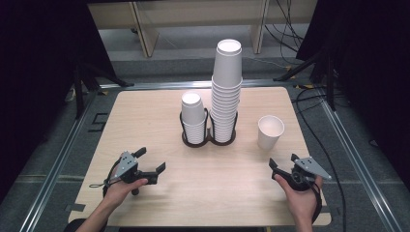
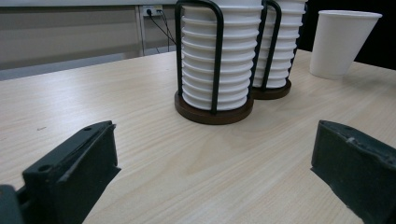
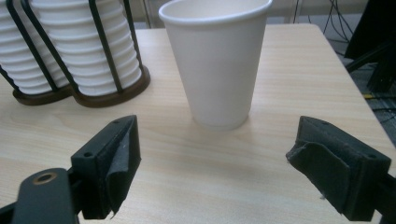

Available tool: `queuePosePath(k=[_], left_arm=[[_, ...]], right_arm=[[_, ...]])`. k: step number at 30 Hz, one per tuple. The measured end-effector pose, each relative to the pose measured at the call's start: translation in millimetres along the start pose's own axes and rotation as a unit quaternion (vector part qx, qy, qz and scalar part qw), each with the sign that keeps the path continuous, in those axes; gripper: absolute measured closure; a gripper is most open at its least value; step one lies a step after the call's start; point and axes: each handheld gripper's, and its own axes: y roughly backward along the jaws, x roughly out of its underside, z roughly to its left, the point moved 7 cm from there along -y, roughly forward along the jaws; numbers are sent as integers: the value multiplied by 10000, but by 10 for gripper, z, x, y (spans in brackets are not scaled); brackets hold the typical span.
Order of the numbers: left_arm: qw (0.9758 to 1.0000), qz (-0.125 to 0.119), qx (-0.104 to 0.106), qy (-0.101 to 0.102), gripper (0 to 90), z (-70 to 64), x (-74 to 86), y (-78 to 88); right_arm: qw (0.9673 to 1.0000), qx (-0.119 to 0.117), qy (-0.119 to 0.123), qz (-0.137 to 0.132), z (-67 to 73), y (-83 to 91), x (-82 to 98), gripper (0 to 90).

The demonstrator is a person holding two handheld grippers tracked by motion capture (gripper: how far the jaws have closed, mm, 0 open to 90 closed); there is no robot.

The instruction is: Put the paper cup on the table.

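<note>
Pale wooden desk: our right gripper, jaws apart and empty, nears the lone white paper cup; next we straddle it, then squeeze.

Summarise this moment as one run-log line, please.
right gripper: open, facing single paper cup, apart | left gripper: open, empty | cup upright beside cup rack

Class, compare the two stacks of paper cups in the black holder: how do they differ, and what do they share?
The right stack rises far above the holder's wire loops, while the left stack ends only a little above them. The right stack holds many more cups than the left stack. The right stack stands nearer the single cup than the left stack does. Both are white, upright, mouths up, each in its own ring.
</note>
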Motion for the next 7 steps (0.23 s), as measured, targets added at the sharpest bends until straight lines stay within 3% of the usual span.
queuePosePath(k=[1, 3, 5, 7], left_arm=[[10000, -29, 16, 4, 0, -12, -8, -2], [9998, -172, 118, -57, 0, -32, -34, -25], [9998, -168, 111, -46, 0, -45, -38, -29], [10000, -30, 58, -57, 0, -51, -25, -18]], right_arm=[[9998, 110, 145, -19, -29, 22, -12, 153], [10000, 77, 34, 23, -4, 59, -6, 153], [9999, 100, 57, -23, 3, 71, 0, 152], [9999, -20, 37, -129, 24, 65, 6, 152]])
